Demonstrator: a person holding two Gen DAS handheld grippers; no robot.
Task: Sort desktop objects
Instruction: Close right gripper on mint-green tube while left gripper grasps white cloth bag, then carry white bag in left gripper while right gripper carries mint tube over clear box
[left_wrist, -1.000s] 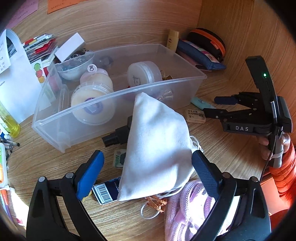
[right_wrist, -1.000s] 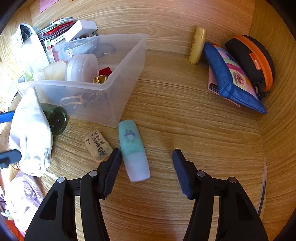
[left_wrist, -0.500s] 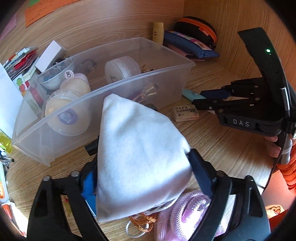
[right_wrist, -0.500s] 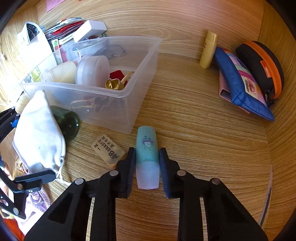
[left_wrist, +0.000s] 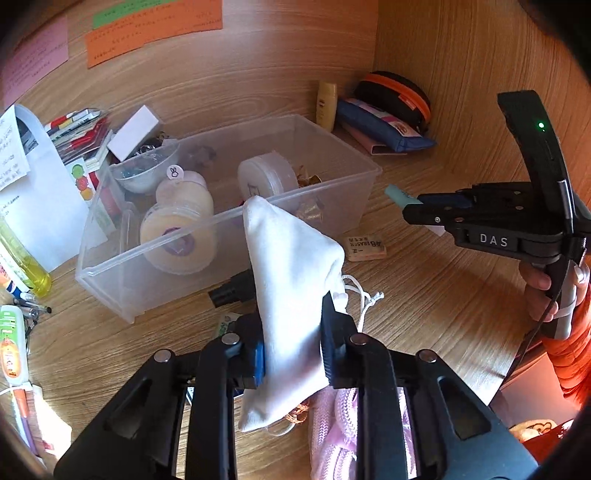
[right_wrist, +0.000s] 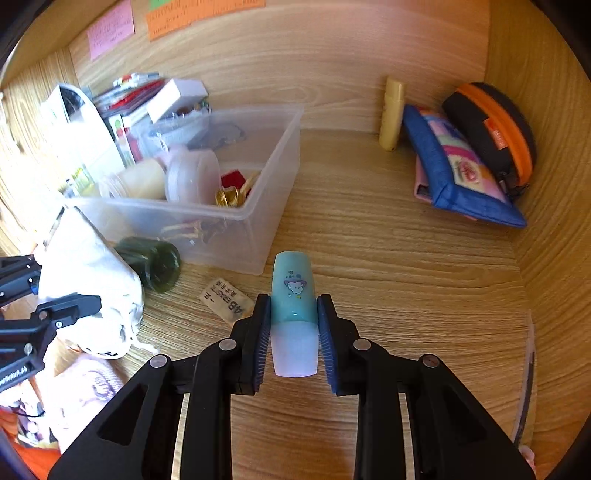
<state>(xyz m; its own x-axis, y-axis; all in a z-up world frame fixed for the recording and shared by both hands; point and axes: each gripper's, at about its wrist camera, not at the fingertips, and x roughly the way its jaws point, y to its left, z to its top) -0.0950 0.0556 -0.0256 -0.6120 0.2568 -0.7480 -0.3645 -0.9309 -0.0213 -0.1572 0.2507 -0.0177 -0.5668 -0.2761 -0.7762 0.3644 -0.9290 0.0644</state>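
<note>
Left tool (left_wrist: 291, 349) clenched on white pouch (left_wrist: 291, 266), lifted just before clear bin (left_wrist: 332, 206); right tool (right_wrist: 293, 332) clamps teal tube (right_wrist: 293, 295) above the table (right_wrist: 406, 295); risks: limp pouch slipping (soft cloth), dangling drawstring (left_wrist: 360, 295) snagging bin rim; tube squirting out.

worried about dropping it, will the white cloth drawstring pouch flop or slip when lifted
The white cloth drawstring pouch will probably sag: it creases where the left gripper pinches it. Slipping seems unlikely, since the pads bite into fabric. Its loose cords may snag.
</note>
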